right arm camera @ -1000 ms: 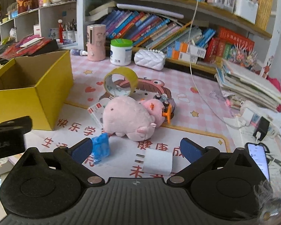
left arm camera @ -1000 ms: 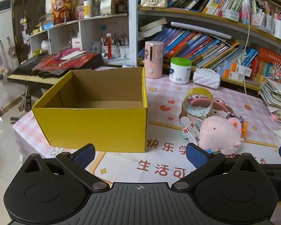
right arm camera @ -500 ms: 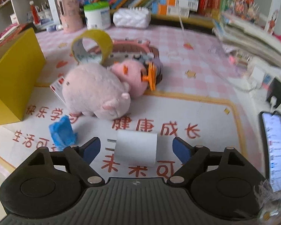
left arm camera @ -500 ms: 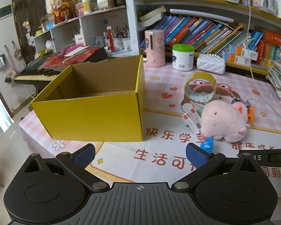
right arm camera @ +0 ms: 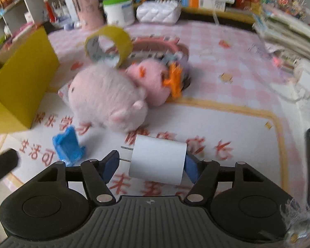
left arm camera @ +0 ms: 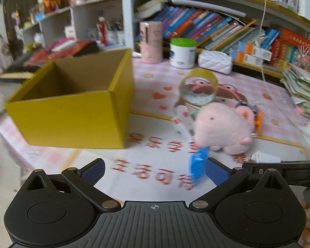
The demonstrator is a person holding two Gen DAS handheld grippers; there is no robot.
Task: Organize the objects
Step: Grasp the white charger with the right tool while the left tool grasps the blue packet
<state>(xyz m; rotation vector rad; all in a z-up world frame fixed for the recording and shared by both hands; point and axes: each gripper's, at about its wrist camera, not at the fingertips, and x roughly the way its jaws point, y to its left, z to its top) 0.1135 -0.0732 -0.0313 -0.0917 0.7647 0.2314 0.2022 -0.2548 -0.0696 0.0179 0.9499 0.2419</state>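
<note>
- The right gripper [right arm camera: 152,166] has its jaws spread around a white plug-in charger block [right arm camera: 158,161] lying on the white printed mat [right arm camera: 227,128]; the right blue pad looks to touch the block's end, while the left pad sits by its metal prongs — whether it truly grips, I cannot tell.
- The left gripper [left arm camera: 155,170] stands wide apart and holds nothing; a small crumpled blue packet [left arm camera: 197,165] sits just beside its right pad.
- In the right wrist view the same blue packet [right arm camera: 68,146] lies left of the charger, apart from it.
- A pink plush pig [right arm camera: 107,97] lies beyond both, near the middle of the mat, with a roll of yellowish tape [right arm camera: 108,44] standing on edge behind it.
- An open yellow cardboard box [left arm camera: 72,103] stands to the left of the toys, its inside showing only bare brown cardboard.
</note>
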